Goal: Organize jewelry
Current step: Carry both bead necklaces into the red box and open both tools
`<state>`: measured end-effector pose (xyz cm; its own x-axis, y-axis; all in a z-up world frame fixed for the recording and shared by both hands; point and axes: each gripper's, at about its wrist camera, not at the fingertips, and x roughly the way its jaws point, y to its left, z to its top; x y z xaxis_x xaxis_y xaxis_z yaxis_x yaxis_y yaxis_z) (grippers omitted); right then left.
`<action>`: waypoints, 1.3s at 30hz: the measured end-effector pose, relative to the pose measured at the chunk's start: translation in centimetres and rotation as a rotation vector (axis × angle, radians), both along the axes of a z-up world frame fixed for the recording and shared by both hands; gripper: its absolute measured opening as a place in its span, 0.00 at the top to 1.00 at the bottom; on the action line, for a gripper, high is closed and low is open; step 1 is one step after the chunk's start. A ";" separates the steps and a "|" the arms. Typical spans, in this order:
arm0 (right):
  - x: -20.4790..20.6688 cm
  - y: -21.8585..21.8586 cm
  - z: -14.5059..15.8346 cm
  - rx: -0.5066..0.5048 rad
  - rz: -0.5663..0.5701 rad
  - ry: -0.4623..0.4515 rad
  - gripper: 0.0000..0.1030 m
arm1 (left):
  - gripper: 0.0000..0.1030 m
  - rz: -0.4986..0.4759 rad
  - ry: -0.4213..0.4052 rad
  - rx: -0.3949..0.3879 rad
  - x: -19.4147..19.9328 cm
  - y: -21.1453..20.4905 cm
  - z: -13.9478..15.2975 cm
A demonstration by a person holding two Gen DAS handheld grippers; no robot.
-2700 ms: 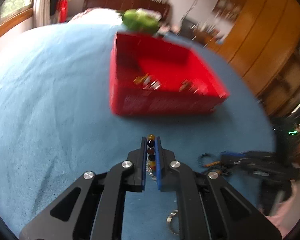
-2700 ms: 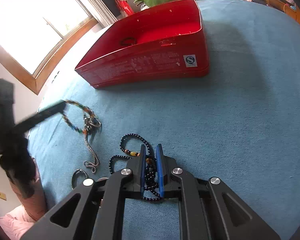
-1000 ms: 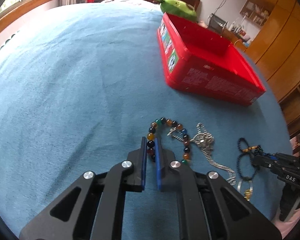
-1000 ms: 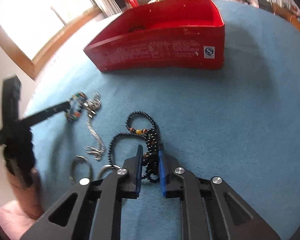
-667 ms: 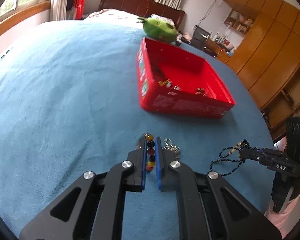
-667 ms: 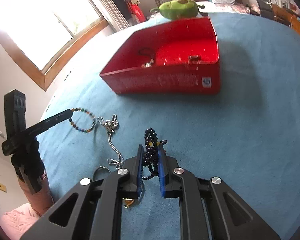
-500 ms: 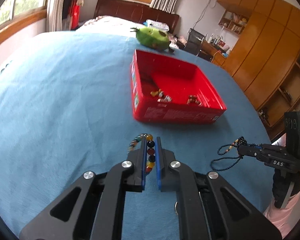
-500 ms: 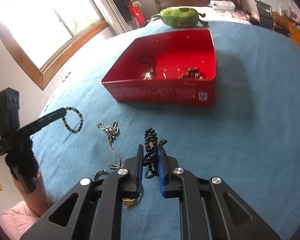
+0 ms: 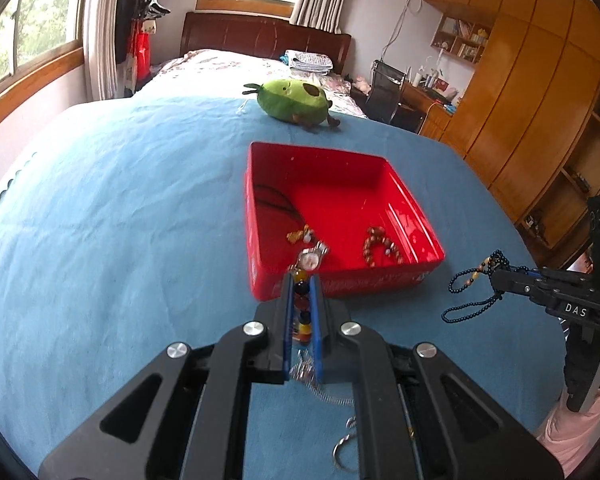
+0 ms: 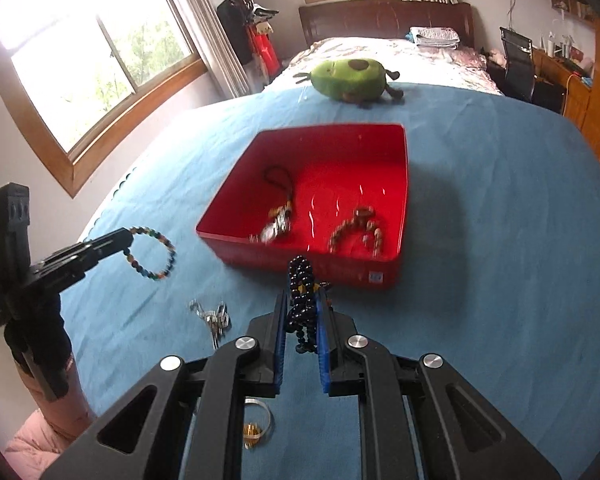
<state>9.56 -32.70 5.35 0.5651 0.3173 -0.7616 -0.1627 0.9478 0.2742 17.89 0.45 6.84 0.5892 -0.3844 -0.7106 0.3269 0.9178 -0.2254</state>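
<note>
The only writing I can read is "DAS" in white letters on my right claw [image 9: 500, 276], seen from the left wrist; a small white sticker [image 10: 375, 277] sits on the near wall of the red box [image 10: 404, 184], near its right corner, but its print is too small to read. The red box stands open on the blue-covered table [image 10: 500, 240], in the middle toward the far edge, with a green avocado plush toy [image 10: 350, 74] beyond it at that edge. Inside the box lie a dark cord with a small charm [image 10: 280, 188] toward the left wall, a watch [image 9: 310, 258] by the near wall, and a brown beaded bracelet [image 10: 356, 228] toward the right. My left claw [image 9: 302, 308] is nearly closed on a multicoloured bead bracelet [image 10: 152, 252], which hangs in a loop off its tips, clear of the table. My right claw is clamped on a dark beaded necklace [image 10: 302, 280], whose strands bunch between the blue pads [image 10: 281, 344] and dangle below in loops. Both claws hang above the near part of the table, just short of the box. On the cloth beneath, near the front edge, lie a silver chain [image 10: 212, 316], a metal ring [image 10: 260, 416] and a small gold piece [image 10: 252, 432] inside that ring. A pink sleeve [image 10: 40, 432] shows below my left claw.
</note>
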 end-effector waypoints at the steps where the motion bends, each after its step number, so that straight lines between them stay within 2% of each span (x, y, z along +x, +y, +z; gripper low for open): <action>1: 0.5 0.0 0.1 0.002 -0.002 -0.001 0.87 | 0.94 -0.001 0.001 0.001 0.5 -0.3 0.1; 12: 8.4 -0.5 1.1 0.019 -0.035 -0.004 0.87 | 0.94 -0.028 -0.007 0.006 7.5 -5.2 1.0; 15: 11.1 -0.6 0.2 0.022 -0.048 0.010 0.87 | 0.94 -0.033 0.011 0.012 9.5 -6.5 0.4; 23: 17.7 -0.6 -4.0 0.013 -0.082 0.089 0.87 | 0.94 -0.006 0.087 0.049 16.0 -8.7 -4.0; 30: 20.1 -0.4 -6.3 -0.001 -0.089 0.115 0.87 | 0.94 0.003 0.137 0.053 18.9 -9.7 -6.6; 32: 20.6 -0.1 -6.7 -0.030 -0.086 0.118 0.84 | 0.93 -0.004 0.157 0.049 19.4 -9.9 -7.2; 34: 20.8 0.1 -6.7 -0.058 -0.095 0.108 0.72 | 0.92 0.001 0.164 0.038 19.3 -9.9 -7.4; 39: 19.8 -0.1 -6.0 -0.056 -0.100 0.083 0.72 | 0.89 0.000 0.156 0.017 18.9 -9.3 -6.7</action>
